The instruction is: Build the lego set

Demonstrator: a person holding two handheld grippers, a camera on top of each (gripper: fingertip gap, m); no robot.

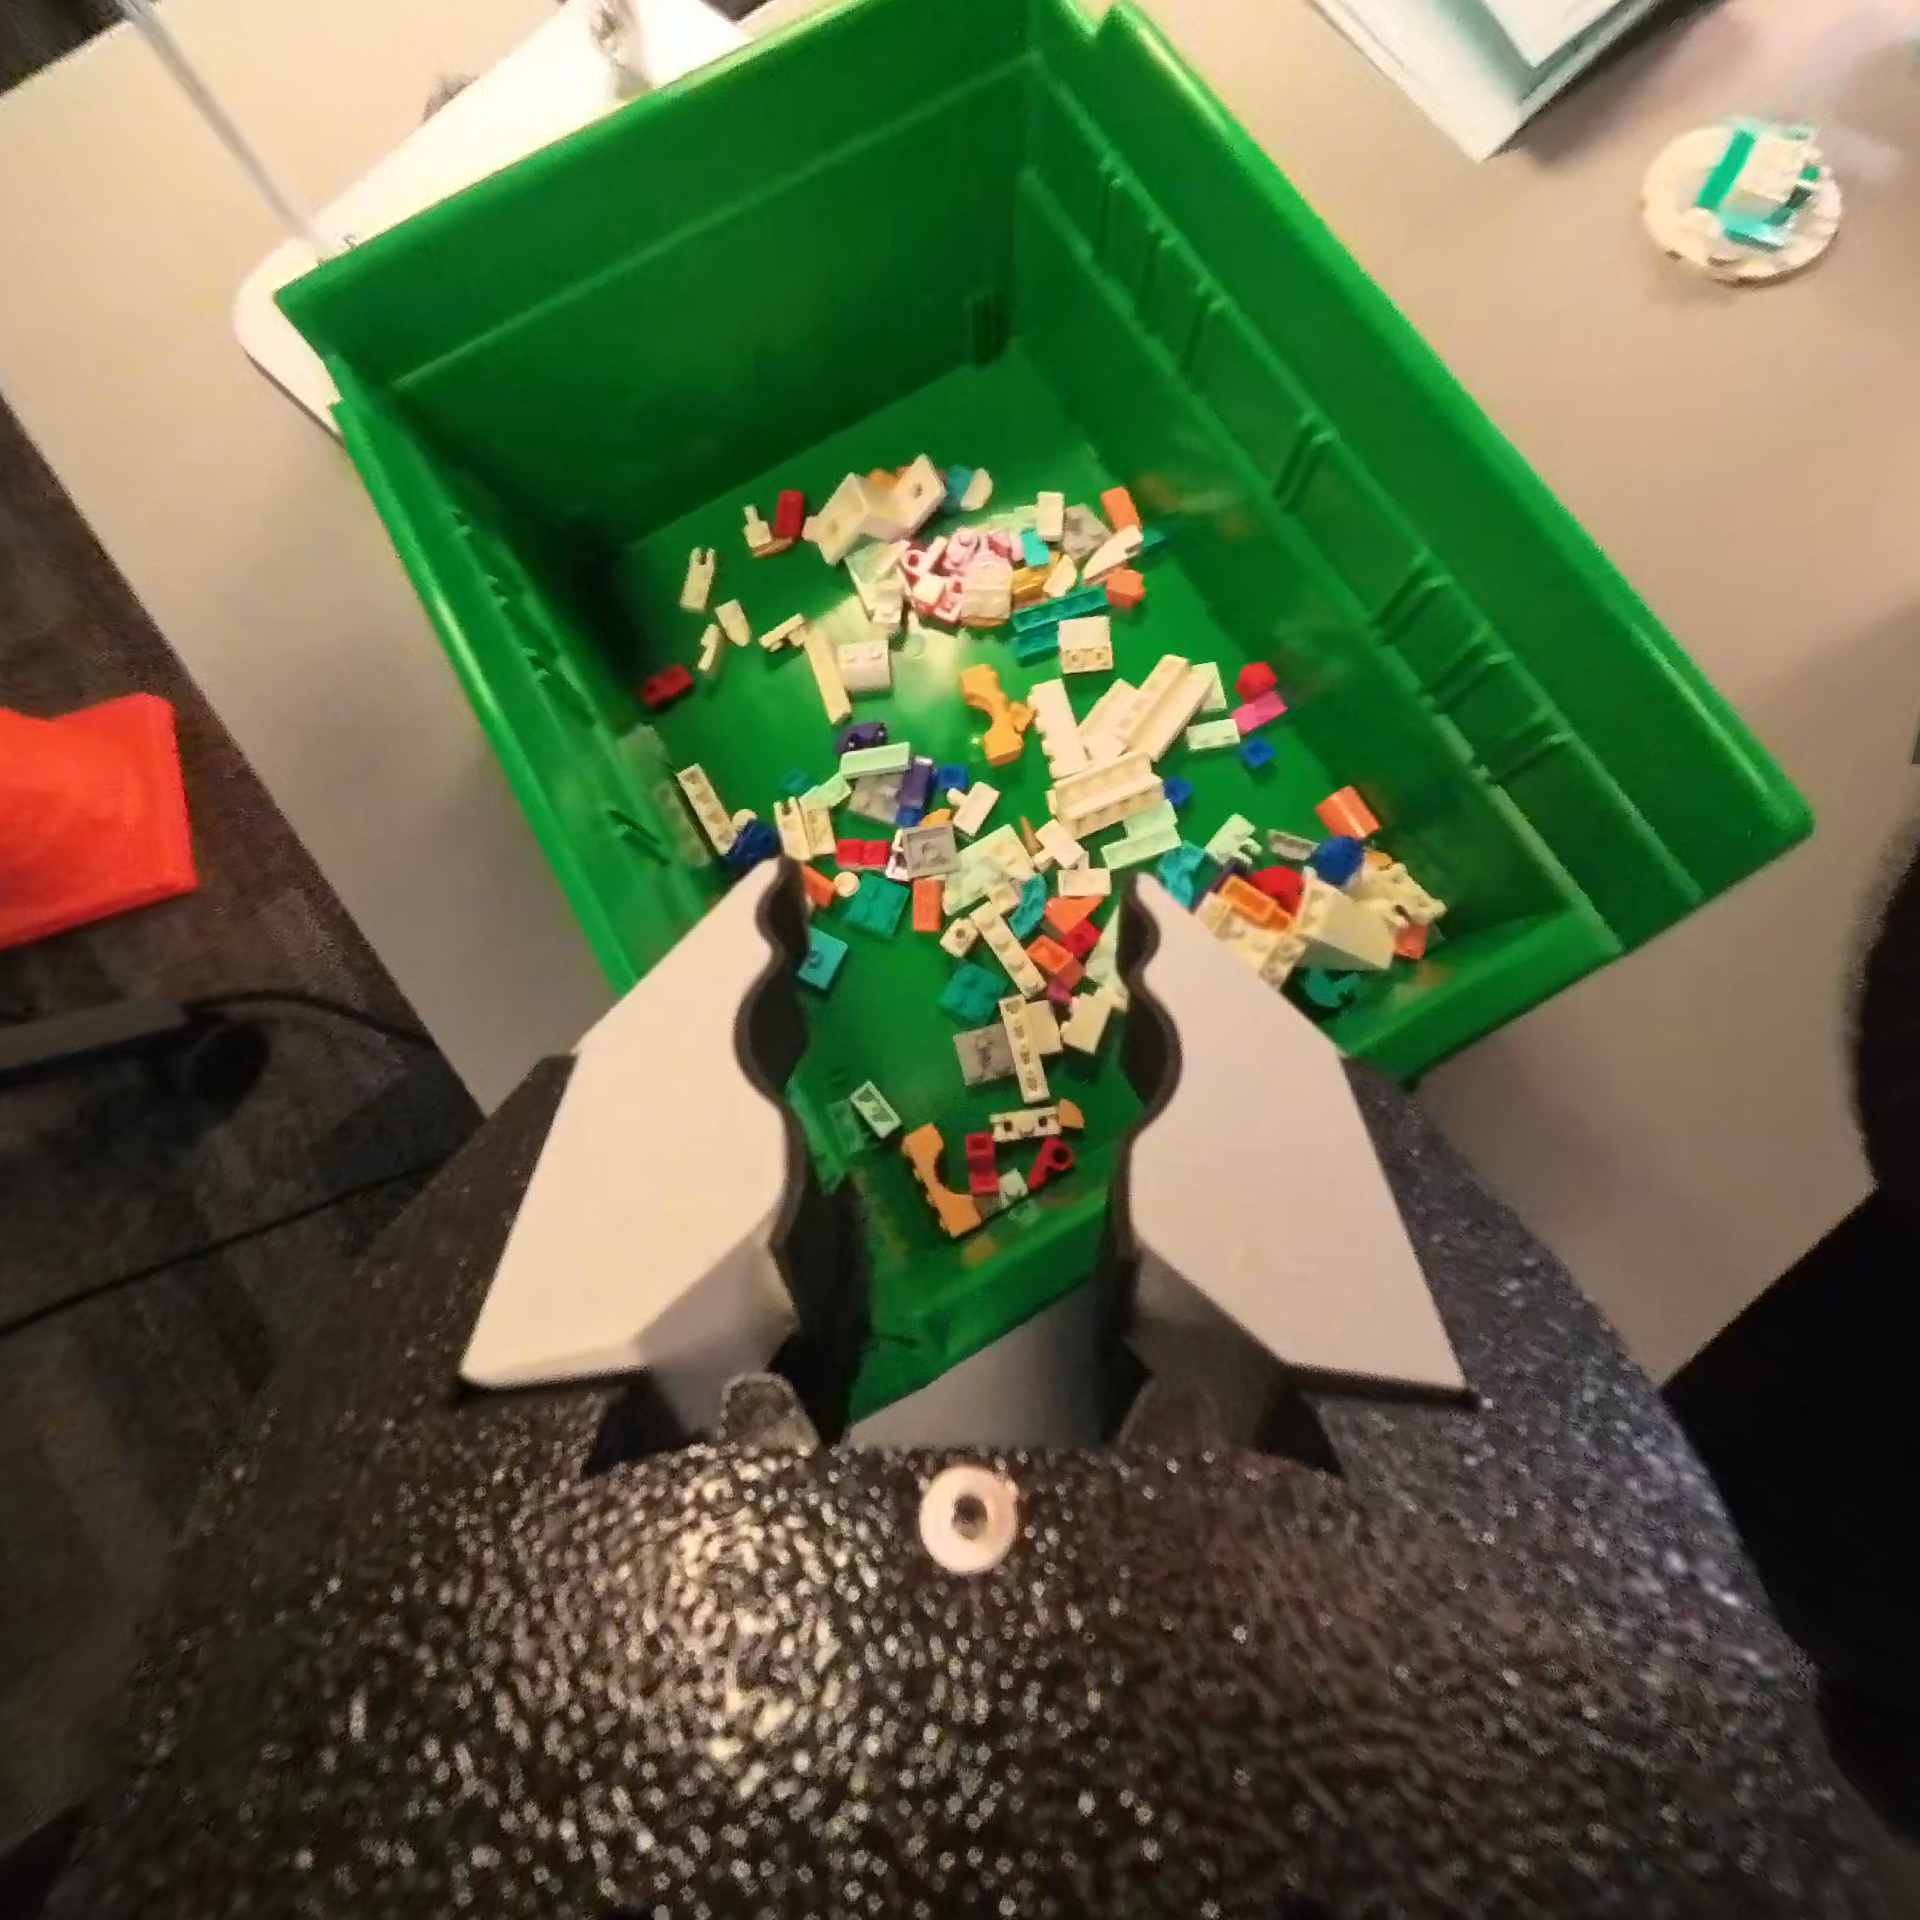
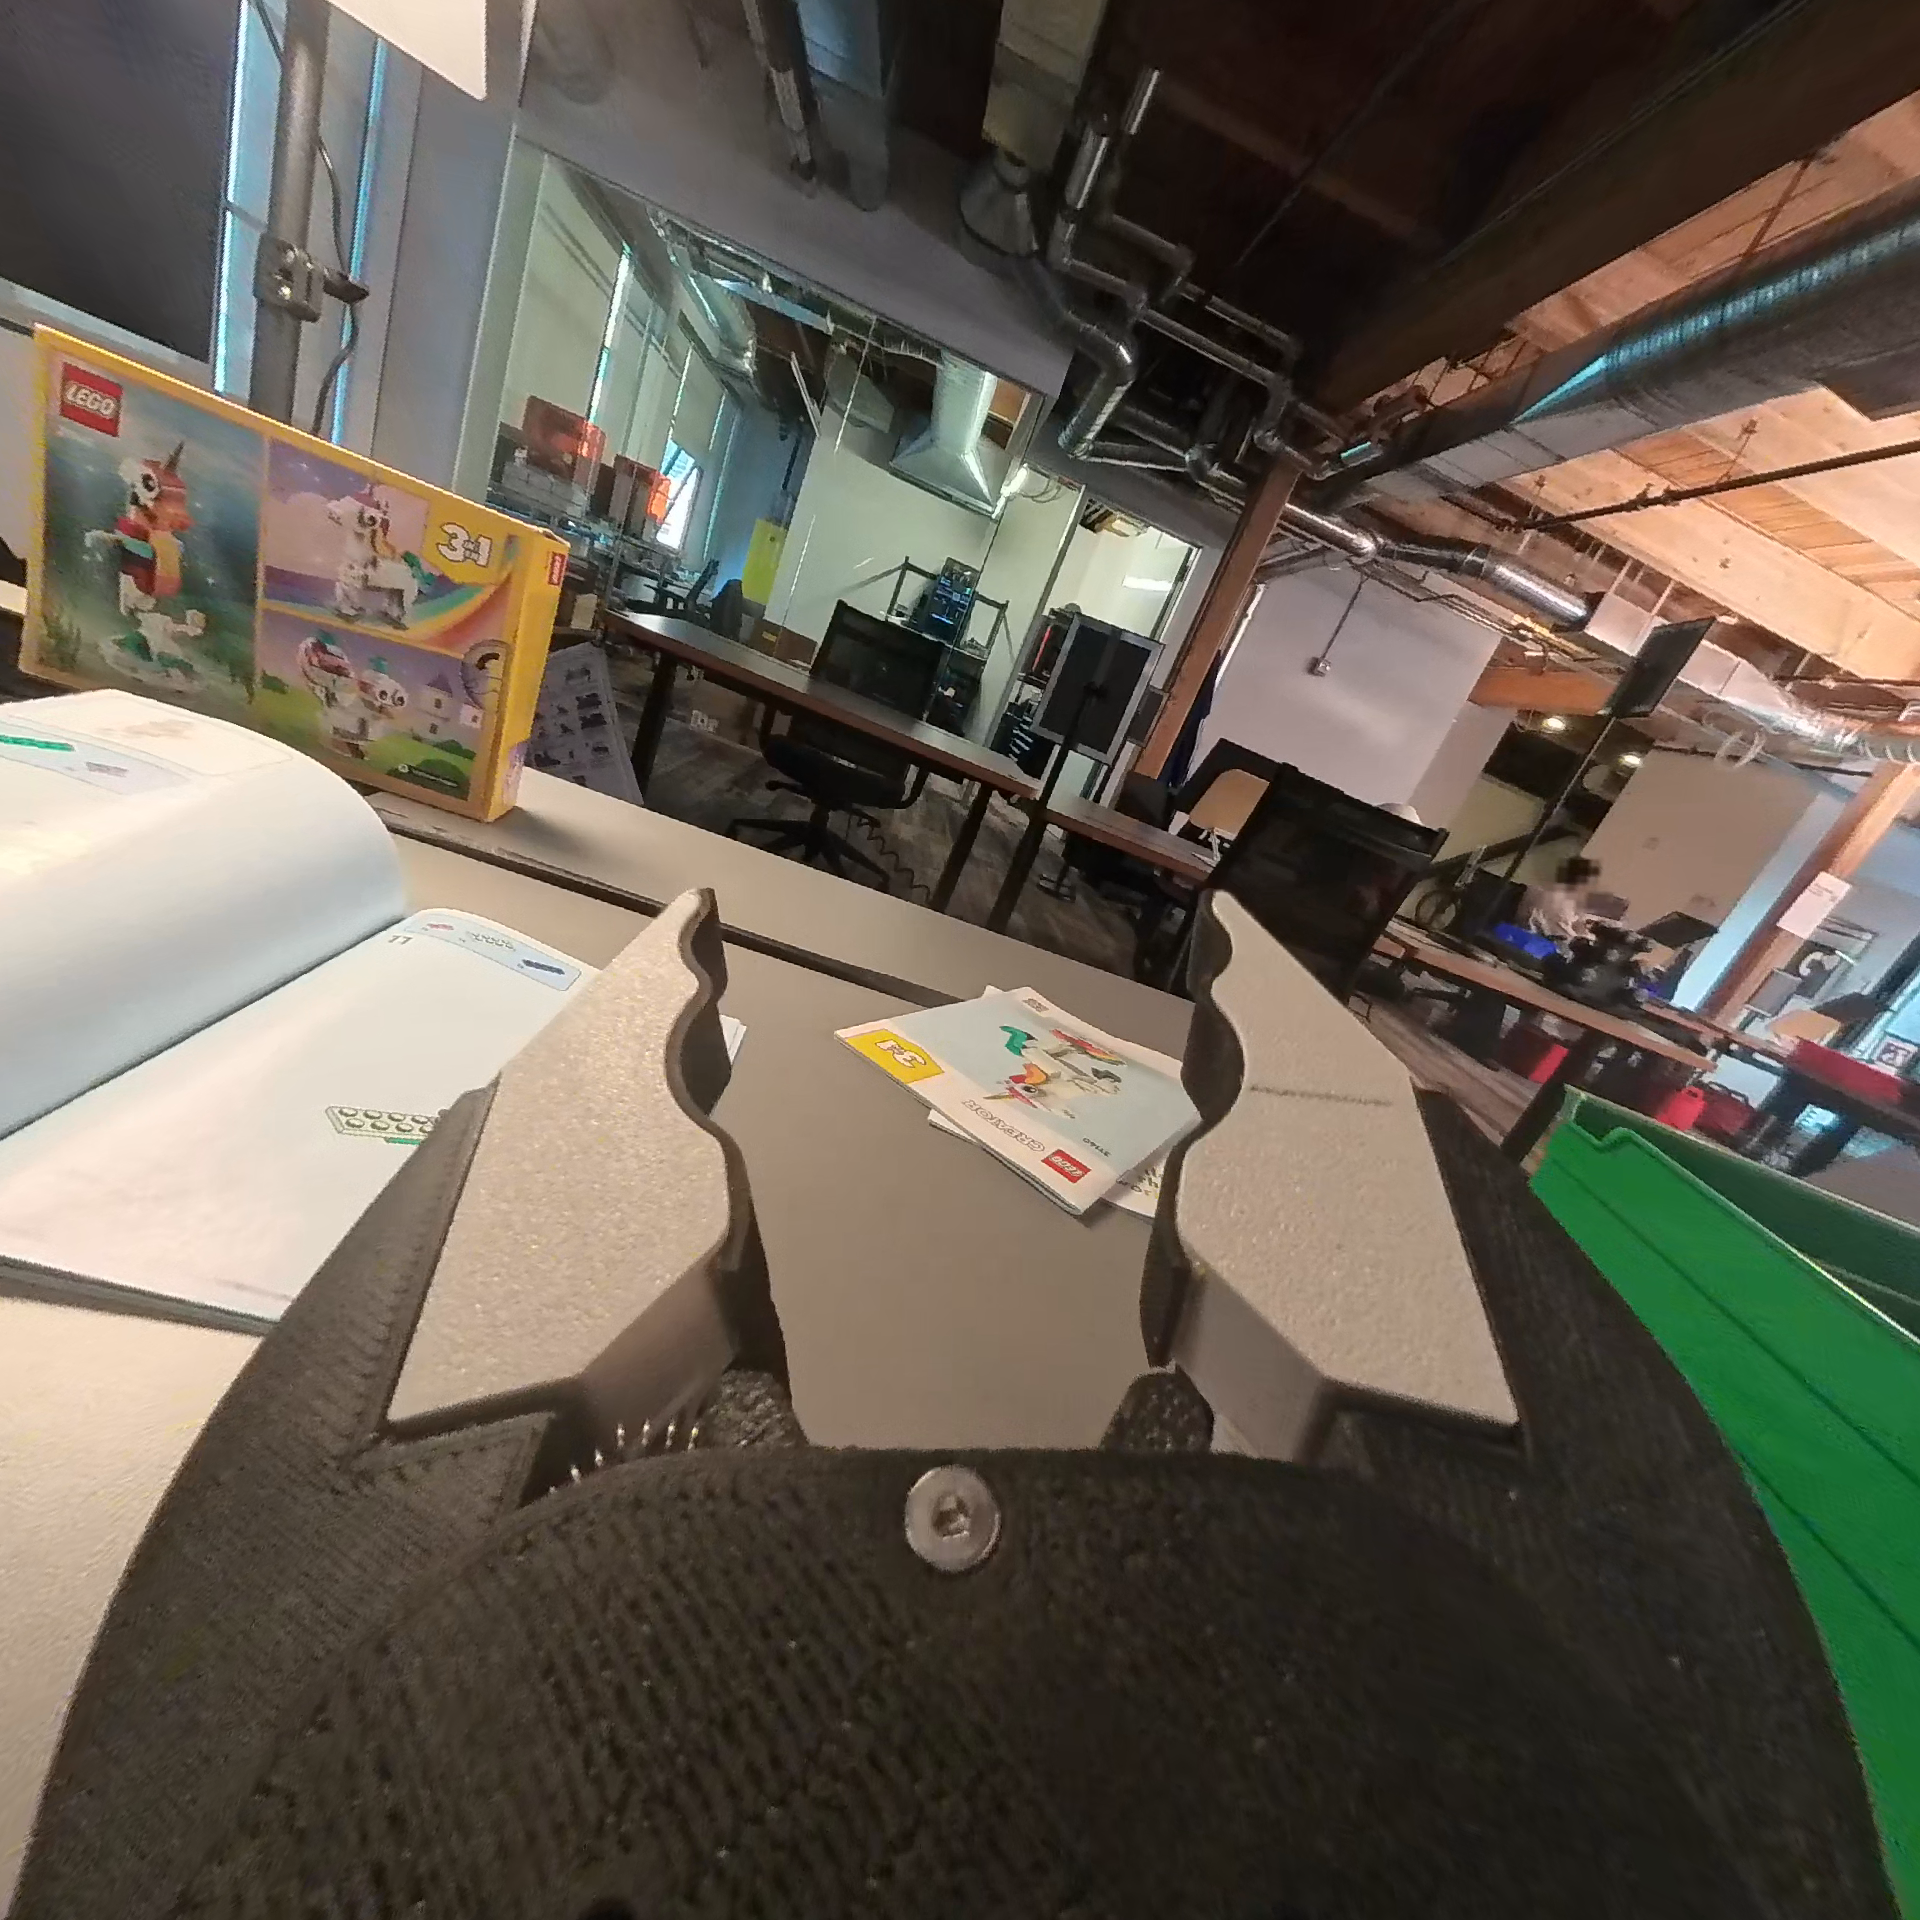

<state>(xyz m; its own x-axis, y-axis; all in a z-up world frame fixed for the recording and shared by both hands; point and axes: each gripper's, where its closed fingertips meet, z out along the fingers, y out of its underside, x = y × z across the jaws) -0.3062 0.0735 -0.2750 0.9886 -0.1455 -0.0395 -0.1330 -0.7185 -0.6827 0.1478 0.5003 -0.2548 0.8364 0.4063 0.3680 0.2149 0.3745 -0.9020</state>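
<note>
- The left tongs [image 1: 961,883] hang spread wide and empty above the near end of the green bin [image 1: 665,260].
- Loose bricks [image 1: 1039,790] lie scattered over the bin floor — white, teal, orange, red.
- The bin's long axis runs from lower centre toward the upper left of the frame.
- A small, part-built round piece [image 1: 1740,197] sits on the table at upper right.
- The right tongs [image 2: 961,914] are also wide and empty, low over the grey table [image 2: 935,1247].
- Ahead lies a closed booklet [image 2: 1023,1096]; an open manual [image 2: 208,1132] at left, the yellow box [image 2: 281,582] upright behind it.
</note>
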